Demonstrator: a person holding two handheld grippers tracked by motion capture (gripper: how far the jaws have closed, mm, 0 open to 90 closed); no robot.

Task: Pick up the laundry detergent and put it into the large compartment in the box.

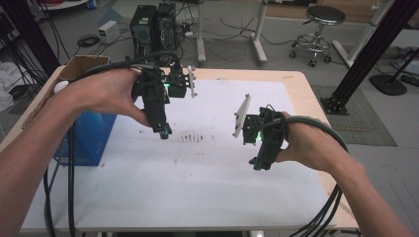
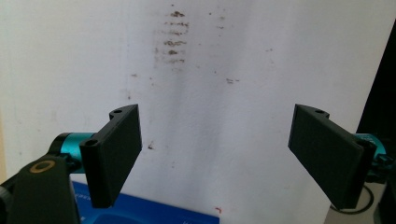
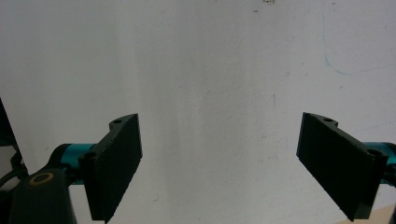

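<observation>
Blue rectangular plastic box (image 1: 89,136): at the counter's left edge, just beside the left tongs (image 1: 165,132); a careless sweep could knock it off.
Left tongs: spread, nothing between them.
White paper-covered counter (image 1: 197,168): smudged; low jaws could scrape it.
Right tongs (image 1: 258,164): spread, empty, hovering.

This looks like a lab or a test room. Black computer towers (image 1: 153,27) sit on the grey floor (image 1: 232,49) with lots of cables (image 1: 89,40) around them. A round stool on wheels (image 1: 318,32) stands at the back, near black metal frames (image 1: 375,47). The counter (image 1: 306,86) has a white sheet (image 1: 207,173) on it, marked with small dark stains (image 1: 191,138).
</observation>
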